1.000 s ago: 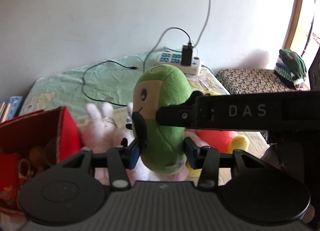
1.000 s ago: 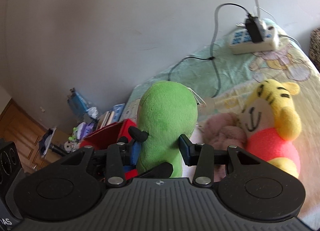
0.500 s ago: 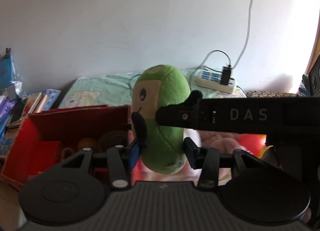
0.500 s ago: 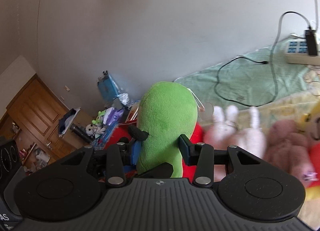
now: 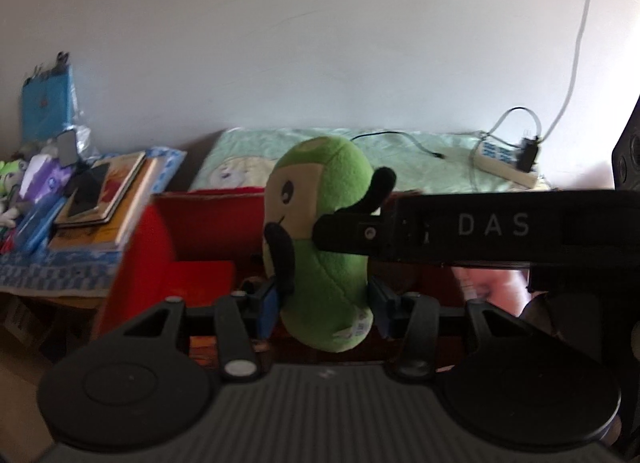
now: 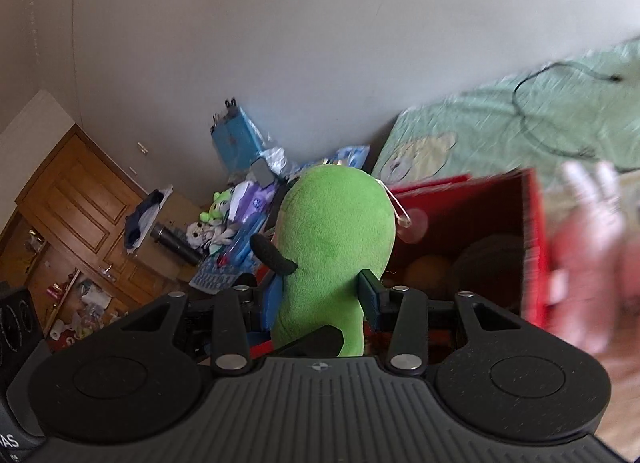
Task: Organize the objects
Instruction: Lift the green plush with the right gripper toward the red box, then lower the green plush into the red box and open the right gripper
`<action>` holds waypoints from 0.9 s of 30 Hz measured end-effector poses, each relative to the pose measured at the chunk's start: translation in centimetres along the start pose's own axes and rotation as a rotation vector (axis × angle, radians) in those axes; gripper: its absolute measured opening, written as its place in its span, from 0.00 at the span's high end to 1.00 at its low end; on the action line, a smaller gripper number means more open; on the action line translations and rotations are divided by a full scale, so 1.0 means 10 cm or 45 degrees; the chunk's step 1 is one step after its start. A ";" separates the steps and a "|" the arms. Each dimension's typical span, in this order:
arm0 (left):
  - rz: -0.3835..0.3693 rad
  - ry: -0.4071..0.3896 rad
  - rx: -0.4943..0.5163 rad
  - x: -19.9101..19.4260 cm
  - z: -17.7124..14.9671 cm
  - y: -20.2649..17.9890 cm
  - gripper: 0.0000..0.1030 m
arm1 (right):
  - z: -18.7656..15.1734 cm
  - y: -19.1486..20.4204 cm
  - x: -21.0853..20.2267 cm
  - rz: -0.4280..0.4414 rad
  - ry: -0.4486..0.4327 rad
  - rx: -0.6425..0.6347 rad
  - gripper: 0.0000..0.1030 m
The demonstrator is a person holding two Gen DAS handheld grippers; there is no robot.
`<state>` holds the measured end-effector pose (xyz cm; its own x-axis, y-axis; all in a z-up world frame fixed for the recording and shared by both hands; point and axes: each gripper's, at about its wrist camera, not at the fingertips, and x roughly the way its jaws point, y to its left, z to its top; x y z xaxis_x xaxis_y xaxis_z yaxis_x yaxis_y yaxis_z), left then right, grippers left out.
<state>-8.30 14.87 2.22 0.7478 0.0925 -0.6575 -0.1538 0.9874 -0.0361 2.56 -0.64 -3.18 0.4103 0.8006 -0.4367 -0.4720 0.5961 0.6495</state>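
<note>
Both the left tongs and the right tongs are clamped on the lower body of the upright green pea-shaped plush toy. The toy hangs between them, just above the open red cardboard box, which lies below and beyond the fingertips.

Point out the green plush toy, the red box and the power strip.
green plush toy (image 5: 328,255), left wrist view, on its belly.
red box (image 6: 534,247), right wrist view, on its right wall.
power strip (image 5: 504,165), left wrist view, on its white body.
</note>
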 end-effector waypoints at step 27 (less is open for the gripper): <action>0.094 0.191 -0.036 0.64 -0.17 1.14 0.46 | -0.18 0.00 1.18 0.004 0.336 0.360 0.55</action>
<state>-6.34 26.55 -3.65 0.6294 0.1427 -0.7639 -0.2245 0.9745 -0.0029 5.98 8.88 -9.48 0.1766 0.8121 -0.5561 -0.2241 0.5833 0.7807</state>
